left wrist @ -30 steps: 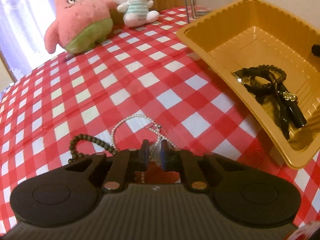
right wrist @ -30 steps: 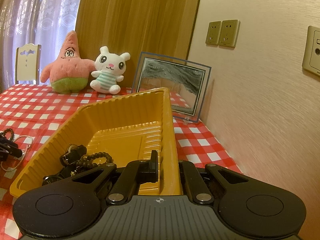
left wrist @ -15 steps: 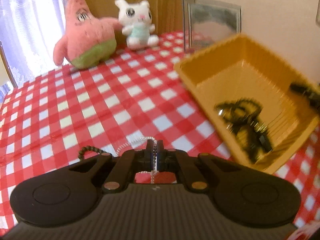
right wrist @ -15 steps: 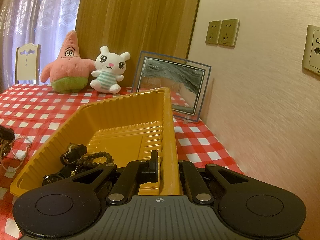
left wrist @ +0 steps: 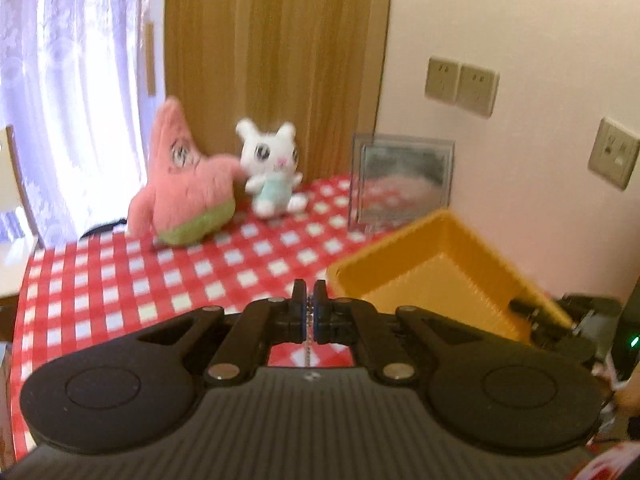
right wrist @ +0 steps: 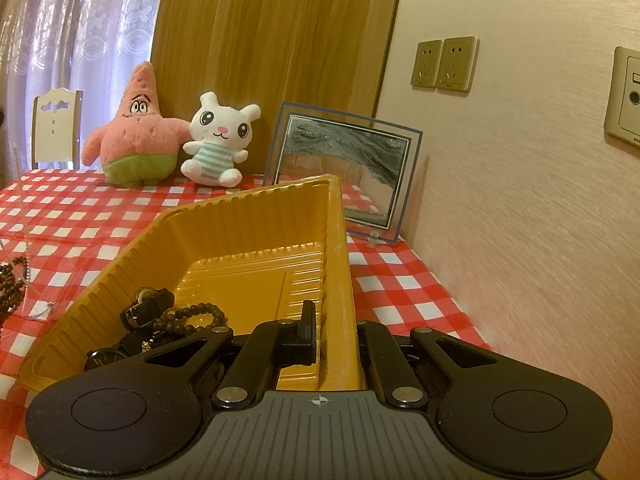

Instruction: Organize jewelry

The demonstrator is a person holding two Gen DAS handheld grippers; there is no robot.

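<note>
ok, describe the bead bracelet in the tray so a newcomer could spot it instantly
Start at the yellow tray on the checked tablecloth, whose wall the right gripper clamps. In its near left corner is a dark jewelry pile. The bead bracelet is the loop of small round brown beads, unlike the flat-strapped black watches beside it.

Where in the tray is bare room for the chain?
The tray floor is bare at the far end, toward the frame. The near left corner is crowded: watches and beads. The right gripper clamps the near wall.

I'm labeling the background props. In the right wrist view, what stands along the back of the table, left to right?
White chair → pink starfish plush → white bunny plush → framed picture
</note>
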